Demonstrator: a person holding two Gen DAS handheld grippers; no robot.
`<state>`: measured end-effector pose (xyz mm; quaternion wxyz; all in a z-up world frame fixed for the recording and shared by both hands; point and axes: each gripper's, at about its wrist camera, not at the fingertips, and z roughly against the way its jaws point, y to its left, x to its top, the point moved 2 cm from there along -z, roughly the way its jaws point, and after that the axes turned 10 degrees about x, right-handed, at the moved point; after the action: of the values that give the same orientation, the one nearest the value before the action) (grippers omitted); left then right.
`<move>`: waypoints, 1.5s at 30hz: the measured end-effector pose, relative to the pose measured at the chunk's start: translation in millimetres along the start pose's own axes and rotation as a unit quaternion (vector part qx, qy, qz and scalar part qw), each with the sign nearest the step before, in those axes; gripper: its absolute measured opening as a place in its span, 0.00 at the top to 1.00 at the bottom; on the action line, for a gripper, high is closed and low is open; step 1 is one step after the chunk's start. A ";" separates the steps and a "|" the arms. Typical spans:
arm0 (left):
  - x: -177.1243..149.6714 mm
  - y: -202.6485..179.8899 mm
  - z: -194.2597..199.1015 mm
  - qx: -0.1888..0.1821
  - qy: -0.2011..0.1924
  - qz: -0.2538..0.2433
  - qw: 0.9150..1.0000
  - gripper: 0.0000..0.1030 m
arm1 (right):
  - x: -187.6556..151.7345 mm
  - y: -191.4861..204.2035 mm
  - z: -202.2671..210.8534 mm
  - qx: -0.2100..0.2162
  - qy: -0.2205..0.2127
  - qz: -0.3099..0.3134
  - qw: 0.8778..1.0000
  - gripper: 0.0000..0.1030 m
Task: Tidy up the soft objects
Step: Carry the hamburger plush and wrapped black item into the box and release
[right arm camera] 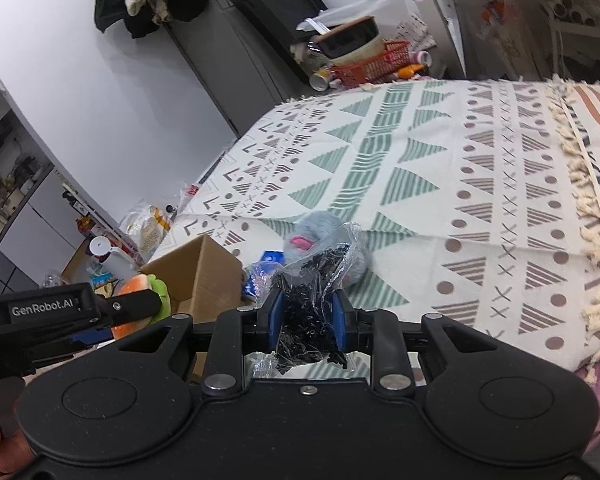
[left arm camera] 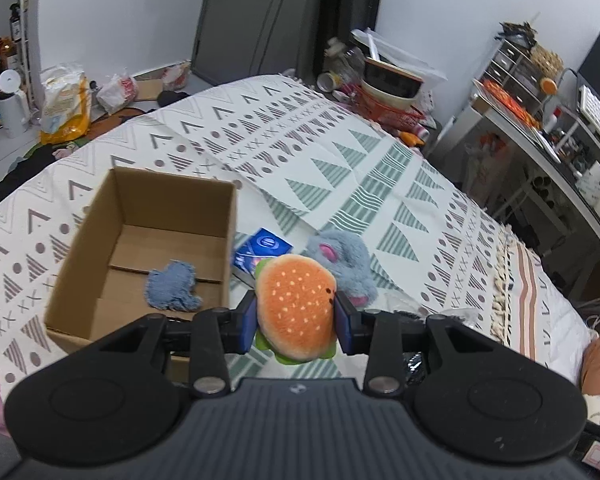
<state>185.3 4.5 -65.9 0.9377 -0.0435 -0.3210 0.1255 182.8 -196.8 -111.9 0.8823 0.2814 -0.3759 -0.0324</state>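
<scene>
My left gripper is shut on a plush hamburger toy and holds it above the bed, just right of an open cardboard box. A blue denim-like cloth piece lies inside the box. A grey fluffy plush with pink ears lies on the bedspread beyond the burger; it also shows in the right wrist view. My right gripper is shut on a clear plastic bag of small black pieces. The left gripper with the burger shows at the left of the right wrist view.
A blue packet lies between the box and the grey plush. The patterned bedspread covers the bed. Beyond the bed's far end stand a red basket with bowls and a cluttered desk. Bags lie on the floor at left.
</scene>
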 end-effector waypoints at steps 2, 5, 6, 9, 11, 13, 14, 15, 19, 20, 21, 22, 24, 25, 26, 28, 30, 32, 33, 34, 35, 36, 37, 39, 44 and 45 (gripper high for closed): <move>1.8 8.7 0.5 0.003 -0.001 0.007 1.000 0.63 | 0.7 6.1 -1.8 0.002 0.000 0.004 1.000 0.75; 4.8 21.9 0.6 0.008 -0.002 0.017 1.000 0.63 | 1.0 16.2 -5.1 0.006 0.000 0.009 1.000 0.75; 5.8 26.8 0.3 0.010 -0.002 0.021 1.000 0.63 | 1.0 19.8 -6.6 0.008 0.001 0.011 1.000 0.75; 8.5 41.8 0.1 0.017 -0.004 0.033 0.999 0.63 | 0.4 30.8 -12.9 0.014 0.004 0.015 1.000 0.75; 9.8 52.7 -0.2 0.022 -0.005 0.040 0.999 0.63 | -0.2 37.7 -17.7 0.018 0.007 0.020 1.000 0.75; 10.9 63.5 -1.8 0.028 -0.003 0.049 0.998 0.63 | -0.7 44.4 -23.4 0.021 0.010 0.023 0.999 0.75; 11.7 68.3 -3.0 0.030 -0.002 0.053 0.998 0.63 | -0.8 47.4 -25.7 0.022 0.012 0.026 0.999 0.75; 12.3 72.9 -4.2 0.032 -0.002 0.056 0.998 0.63 | -1.0 50.6 -28.7 0.024 0.013 0.027 0.999 0.75; 13.2 89.7 -9.8 0.037 0.002 0.070 0.997 0.63 | -1.7 62.7 -40.1 0.028 0.019 0.032 0.999 0.75; 13.2 93.5 -11.8 0.038 0.004 0.074 0.997 0.63 | -2.0 65.7 -42.7 0.030 0.020 0.033 0.999 0.75; 13.1 97.0 -14.2 0.039 0.007 0.077 0.996 0.63 | -2.2 69.0 -45.9 0.032 0.022 0.035 0.999 0.75; 12.9 100.4 -16.5 0.041 0.009 0.080 0.996 0.62 | -3.0 71.8 -48.4 0.033 0.023 0.036 0.999 0.75; 12.2 106.7 -20.9 0.044 0.014 0.085 0.995 0.62 | -3.9 77.2 -54.0 0.035 0.026 0.038 0.998 0.75; 11.7 109.6 -23.1 0.046 0.017 0.087 0.995 0.62 | -4.3 80.1 -56.8 0.037 0.027 0.039 0.998 0.75; 11.3 112.5 -25.5 0.047 0.020 0.089 0.995 0.62 | -4.8 82.5 -59.3 0.038 0.029 0.040 0.998 0.75; 10.2 116.9 -29.3 0.052 0.025 0.090 0.994 0.61 | -5.9 87.1 -65.1 0.040 0.033 0.041 0.998 0.75; 8.8 120.0 -32.5 0.058 0.030 0.083 0.994 0.60 | -7.8 91.3 -71.1 0.042 0.038 0.043 0.997 0.75; 7.8 125.1 -36.1 0.060 0.038 0.089 0.994 0.57 | -9.7 95.0 -77.1 0.046 0.043 0.041 0.997 0.75; 7.5 127.6 -37.8 0.064 0.043 0.092 0.993 0.54 | -10.5 97.2 -79.2 0.048 0.045 0.041 0.997 0.75; 7.4 128.9 -39.0 0.067 0.045 0.093 0.992 0.51 | -10.9 99.9 -82.3 0.051 0.047 0.039 0.997 0.75; 7.5 130.7 -39.6 0.069 0.047 0.093 0.992 0.50 | -10.8 101.7 -84.3 0.053 0.047 0.038 0.997 0.75; 7.9 132.4 -39.3 0.071 0.048 0.093 0.992 0.47 | -10.7 103.6 -86.6 0.055 0.048 0.036 0.997 0.75; 8.4 134.0 -38.1 0.071 0.047 0.094 0.992 0.44 | -10.7 105.6 -88.8 0.057 0.048 0.036 0.997 0.75; 10.7 136.5 -35.3 0.071 0.042 0.095 0.992 0.41 | -10.8 109.7 -93.7 0.060 0.050 0.035 0.996 0.75; 17.3 144.2 -30.3 0.075 0.034 0.101 0.992 0.40 | -12.7 119.9 -104.4 0.086 0.063 0.029 0.994 0.68; 18.1 145.1 -30.1 0.075 0.034 0.102 0.991 0.39 | -13.1 120.4 -106.3 0.095 0.069 0.022 0.993 0.66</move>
<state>187.6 149.2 -102.5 0.9309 -0.0099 -0.2727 0.2427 227.3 -42.0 -117.0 0.8758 0.3570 -0.3221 0.0426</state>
